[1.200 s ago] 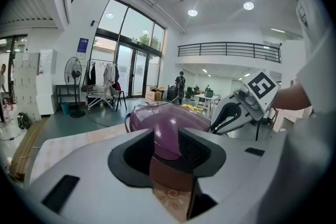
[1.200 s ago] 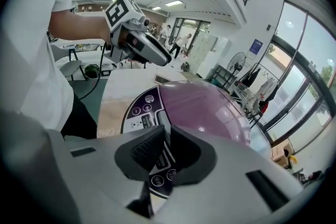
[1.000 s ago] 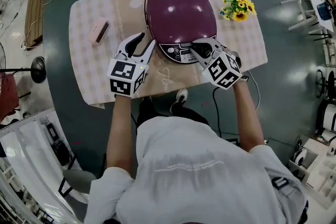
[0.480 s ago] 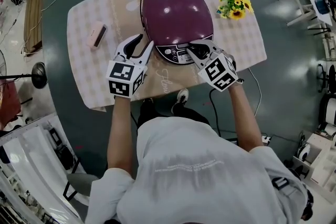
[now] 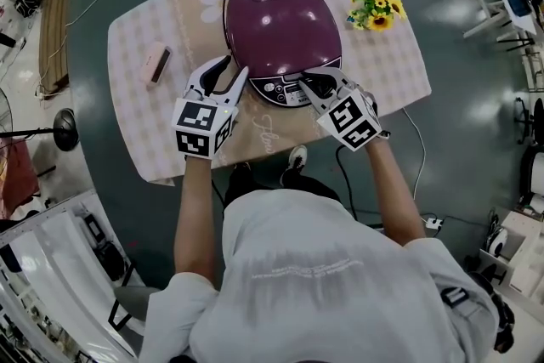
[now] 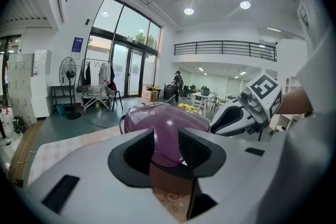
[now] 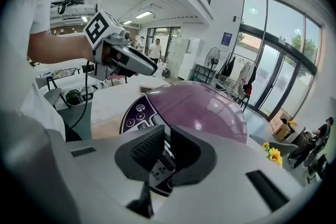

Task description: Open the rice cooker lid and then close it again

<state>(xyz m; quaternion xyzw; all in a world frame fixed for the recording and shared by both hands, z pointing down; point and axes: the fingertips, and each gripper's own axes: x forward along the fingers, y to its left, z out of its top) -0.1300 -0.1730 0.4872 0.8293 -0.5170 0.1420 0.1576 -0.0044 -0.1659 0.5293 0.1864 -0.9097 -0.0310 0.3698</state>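
**A:** Which step are we on?

**B:** The first one, by my reading. The rice cooker (image 5: 285, 34) sits in the middle of the table (image 5: 387, 68), toward its far side, and its purple lid (image 5: 276, 8) lies shut. Opening has not yet been done.

**A:** And the grippers?

**B:** The right gripper (image 5: 310, 83) is at the cooker's front with its tips over the control panel (image 7: 137, 113). Its jaws are nearly together, with a slim gap and nothing held in it. The left gripper (image 5: 231, 68) hangs just beside the cooker's front-left flank, jaws well apart and empty.

**A:** What does the next move call for?

**B:** Probably a press on the lid release near the front rim, though from these views I can't tell for certain which part there is the catch. Narrowed jaws suit a push. The left one is well placed to steady the body if it slides.

**A:** Is there room to work?

**B:** Plenty above: the lid should swing up and back, and nothing stands over it. The sunflowers (image 5: 374, 6) stand at the far right corner, apart from the cooker. A small pink object (image 5: 156, 64) lies well off to the left. The table's near edge runs close under both grippers, so a tug toward the person is the move to avoid
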